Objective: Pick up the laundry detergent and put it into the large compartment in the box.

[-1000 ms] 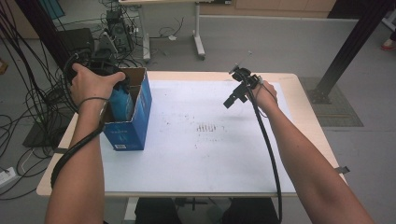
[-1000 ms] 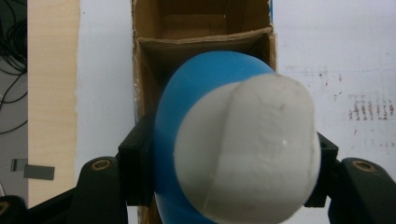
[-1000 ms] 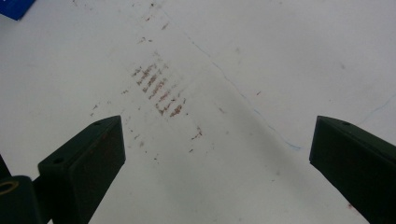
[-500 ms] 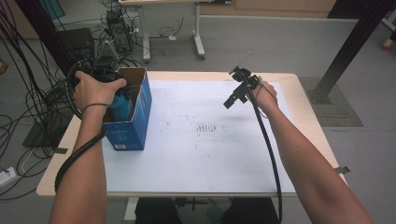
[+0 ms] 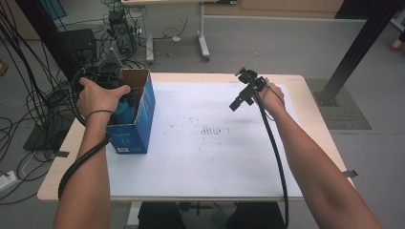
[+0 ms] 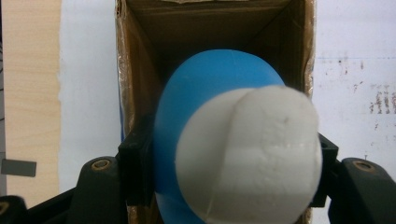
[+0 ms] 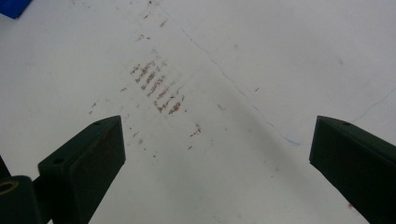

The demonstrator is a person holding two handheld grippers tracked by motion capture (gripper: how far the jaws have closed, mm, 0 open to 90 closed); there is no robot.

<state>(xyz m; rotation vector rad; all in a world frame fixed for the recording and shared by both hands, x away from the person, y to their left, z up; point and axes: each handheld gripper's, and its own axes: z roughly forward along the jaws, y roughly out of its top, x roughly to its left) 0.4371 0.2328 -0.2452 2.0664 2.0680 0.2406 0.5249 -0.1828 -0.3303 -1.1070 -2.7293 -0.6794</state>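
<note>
Both forearms bare, no sleeves. Left tool [image 6: 224, 186]: black body, square black jaw blocks, brass screw inserts at each side of jaw bases; thick black cable looped w/ a thin black band round the wrist. Right tool [image 5: 242, 97]: black, angular, small bracket on top; black cable trails from it. Its jaws [image 7: 219, 168]: flat black slabs, brass insert at base.

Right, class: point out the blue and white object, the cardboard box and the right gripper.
blue and white object [image 6: 247, 154], left gripper view, white front.
cardboard box [image 5: 136, 131], high view, blue side.
right gripper [image 7: 217, 172], right gripper view, between open jaws.
</note>
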